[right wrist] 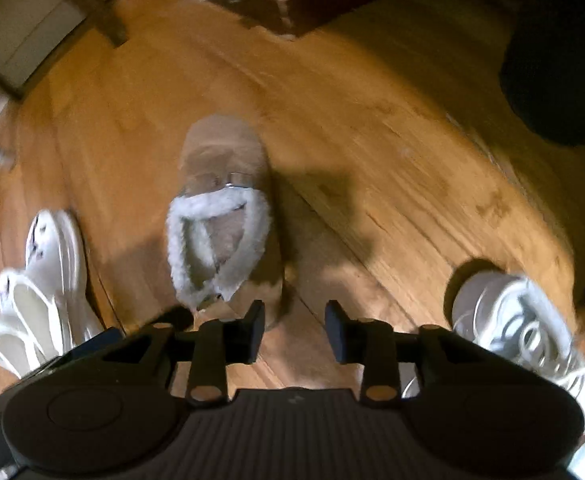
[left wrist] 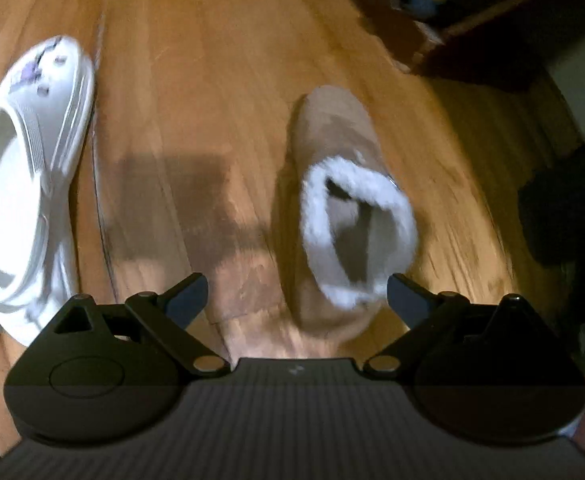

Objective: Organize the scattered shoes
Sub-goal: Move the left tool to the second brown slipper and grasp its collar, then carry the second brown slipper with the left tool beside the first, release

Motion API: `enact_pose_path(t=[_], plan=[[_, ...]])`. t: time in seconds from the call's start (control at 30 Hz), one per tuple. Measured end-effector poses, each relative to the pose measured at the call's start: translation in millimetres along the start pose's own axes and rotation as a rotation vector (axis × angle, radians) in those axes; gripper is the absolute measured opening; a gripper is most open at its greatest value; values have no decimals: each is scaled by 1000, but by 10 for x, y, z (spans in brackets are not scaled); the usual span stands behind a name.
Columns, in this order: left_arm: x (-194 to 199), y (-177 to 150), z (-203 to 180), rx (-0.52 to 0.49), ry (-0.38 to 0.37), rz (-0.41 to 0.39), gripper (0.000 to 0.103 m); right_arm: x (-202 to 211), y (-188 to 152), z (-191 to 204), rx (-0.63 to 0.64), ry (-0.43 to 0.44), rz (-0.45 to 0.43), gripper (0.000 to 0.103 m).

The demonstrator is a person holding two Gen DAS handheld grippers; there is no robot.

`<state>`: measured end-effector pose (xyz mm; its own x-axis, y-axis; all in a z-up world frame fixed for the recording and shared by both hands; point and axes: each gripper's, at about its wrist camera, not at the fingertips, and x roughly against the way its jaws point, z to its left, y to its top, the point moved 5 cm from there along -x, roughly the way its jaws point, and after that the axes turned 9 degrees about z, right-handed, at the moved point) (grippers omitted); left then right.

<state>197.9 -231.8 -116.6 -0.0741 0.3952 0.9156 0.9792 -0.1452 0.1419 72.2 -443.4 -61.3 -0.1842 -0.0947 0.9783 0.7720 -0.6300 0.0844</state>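
A tan slipper with a white fleece collar point(left wrist: 344, 208) stands on the wooden floor point(left wrist: 196, 100), toe pointing away. My left gripper point(left wrist: 297, 298) is open wide just behind its heel, empty. A white clog with charms point(left wrist: 24, 184) lies to the left. In the right wrist view the same slipper point(right wrist: 222, 220) sits ahead and left of my right gripper point(right wrist: 294, 330), which is open and empty above the floor. White clogs point(right wrist: 36, 292) lie at the left and a white laced sneaker point(right wrist: 528, 324) at the right.
Dark wooden furniture point(left wrist: 472, 24) stands at the back right in the left wrist view. A dark round object point(right wrist: 552, 76) sits at the right and a furniture leg point(right wrist: 92, 4) at the back left in the right wrist view.
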Motion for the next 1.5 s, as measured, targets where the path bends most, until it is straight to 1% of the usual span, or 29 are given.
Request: enact_pose_path(t=[0.03,0.1,0.17,0.2,0.23,0.27,0.3,0.33,0.37,0.43,0.47,0.5,0.53,0.57,0.63,0.67,0.7,0.8,0.9,1.0,1.03,1.1,1.17,1.2,1.27,1.43,1.47,1.5], plan=[[-32,30,12,25,-1,-2,96,20,-1,17,-1,21,2,38],[-107,70,10,41,6,-5,96,146,18,34,-9,55,-39,38],[-245,88,-67,-7,-1,19,93,417,52,50,-12,92,-145,38],[-302,91,-102,-28,-2,31,88,530,61,68,-1,105,-192,39],[-348,90,-124,-33,11,38,87,637,69,88,13,115,-236,40],[-414,94,-148,-30,29,44,86,658,76,95,18,117,-247,43],[-458,97,-161,-19,33,46,80,646,70,95,21,111,-242,43],[-493,99,-170,-7,29,45,68,631,61,95,24,103,-234,43],[-528,100,-178,5,24,44,60,579,60,74,12,108,-208,43],[-592,93,-161,30,13,55,22,509,60,0,-42,147,-163,43],[-637,83,-130,55,3,70,18,480,62,-69,-96,191,-148,43],[-664,70,-91,78,-3,78,17,471,74,-105,-127,217,-142,43],[-691,57,-52,102,-10,87,14,467,73,-104,-133,220,-141,43],[-726,71,-20,125,-17,89,13,463,70,-96,-135,219,-140,44],[-745,102,13,148,-24,83,10,456,62,-82,-139,216,-139,47],[-739,104,27,152,-19,79,10,442,61,-68,-137,216,-137,52],[-726,102,43,151,-14,76,10,427,61,-52,-134,217,-134,54],[-620,67,97,163,-44,77,9,377,92,8,-128,218,-122,55],[-380,36,194,187,-83,83,9,401,104,39,-131,245,-128,55],[-159,-11,274,194,-107,99,9,388,109,65,-124,245,-130,55],[-101,-55,312,202,-112,115,9,383,111,74,-122,244,-131,55],[39,-175,418,225,-124,162,9,301,118,72,-144,255,-98,55],[208,-306,537,240,-119,185,9,245,109,93,-155,277,-69,55],[273,-345,582,236,-113,188,9,213,102,118,-157,292,-49,55],[438,-434,691,230,-109,186,9,209,88,183,-141,302,-37,55],[862,-631,953,239,-153,167,9,221,30,391,-98,313,-21,55],[963,-686,1008,234,-153,164,9,204,19,423,-95,316,-12,56],[1077,-751,1065,224,-145,161,9,149,-16,516,-78,327,20,56]])
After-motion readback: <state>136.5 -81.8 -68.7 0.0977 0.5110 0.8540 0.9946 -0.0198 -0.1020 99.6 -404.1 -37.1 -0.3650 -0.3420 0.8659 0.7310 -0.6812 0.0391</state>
